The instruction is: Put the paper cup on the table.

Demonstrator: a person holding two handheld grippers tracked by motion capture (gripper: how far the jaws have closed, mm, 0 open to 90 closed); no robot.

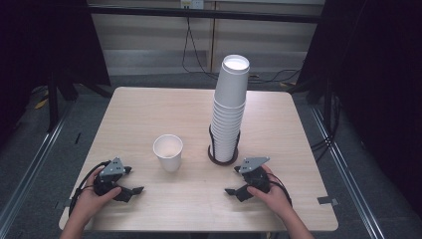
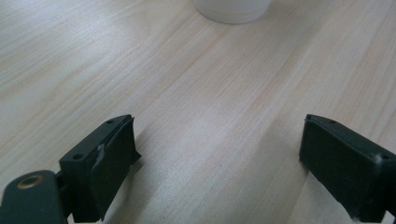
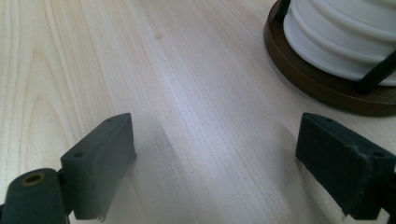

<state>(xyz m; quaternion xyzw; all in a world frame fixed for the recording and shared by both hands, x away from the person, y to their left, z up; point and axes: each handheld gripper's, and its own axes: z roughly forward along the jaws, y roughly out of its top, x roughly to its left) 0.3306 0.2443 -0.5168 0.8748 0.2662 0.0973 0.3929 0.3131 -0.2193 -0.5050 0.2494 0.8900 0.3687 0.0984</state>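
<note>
Cup (image 1: 168, 151) stands upright and alone on the worktop (image 1: 149, 114), mouth up, near the middle; at its 3 o'clock rises the stack (image 1: 230, 107) of cups in a dark holder (image 1: 222, 160). Our left tool (image 1: 130, 180) rests at the cup's 7 o'clock, well apart from it, jaws spread wide with nothing between them; in the left gripper view the cup's base (image 2: 232, 10) sits at 12 o'clock. Our right tool (image 1: 234, 180) lies just beside the holder, at its 5 o'clock, jaws likewise wide and empty. We judge that one cup has been set out and both hands are idle between steps. Next, we think, calls for the right tool to rise to the stack's top, pinch a rim lightly and lift it straight off without tipping the stack.
</note>
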